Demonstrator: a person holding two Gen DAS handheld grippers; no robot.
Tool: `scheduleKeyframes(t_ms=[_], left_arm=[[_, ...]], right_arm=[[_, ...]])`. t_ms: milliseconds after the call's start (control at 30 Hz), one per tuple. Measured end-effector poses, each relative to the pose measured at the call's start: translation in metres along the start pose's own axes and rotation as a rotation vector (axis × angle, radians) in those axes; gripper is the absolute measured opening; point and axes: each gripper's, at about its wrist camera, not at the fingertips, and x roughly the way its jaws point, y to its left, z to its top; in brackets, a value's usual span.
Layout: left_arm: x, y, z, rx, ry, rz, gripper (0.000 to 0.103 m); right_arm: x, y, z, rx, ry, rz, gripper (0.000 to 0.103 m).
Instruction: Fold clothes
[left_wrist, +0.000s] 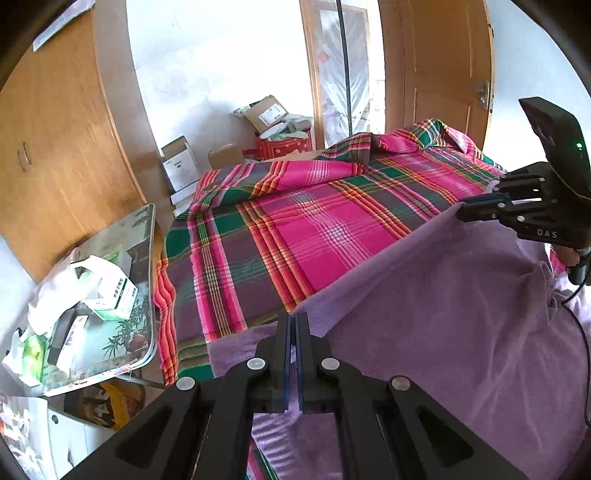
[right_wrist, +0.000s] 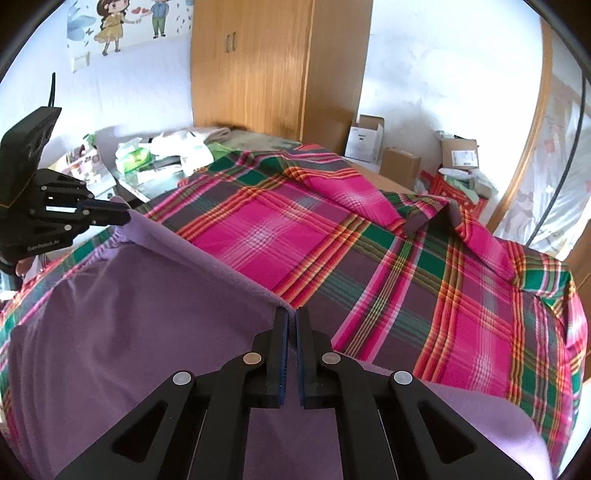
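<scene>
Both tongs, left (left_wrist: 294, 321) and right (right_wrist: 291, 317), were closed on the purple garment's (right_wrist: 129, 314) edge, apparently holding it taut above the plaid bedspread (right_wrist: 424, 280) for folding.

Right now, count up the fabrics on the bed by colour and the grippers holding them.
Purple garment: 1
Pink and green plaid sheet: 1
Grippers shut on the purple garment's edge: 2, left gripper and right gripper
Total: 4
</scene>
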Motion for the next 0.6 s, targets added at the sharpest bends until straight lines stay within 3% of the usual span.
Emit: scheduleKeyframes(t_ms=[600], left_arm=[[-0.05, -0.023, -0.028, -0.038, -0.048, 0.018, 0.002]], right_arm=[[-0.068, 0.038, -0.033, 0.031, -0.081, -0.005, 0.004]])
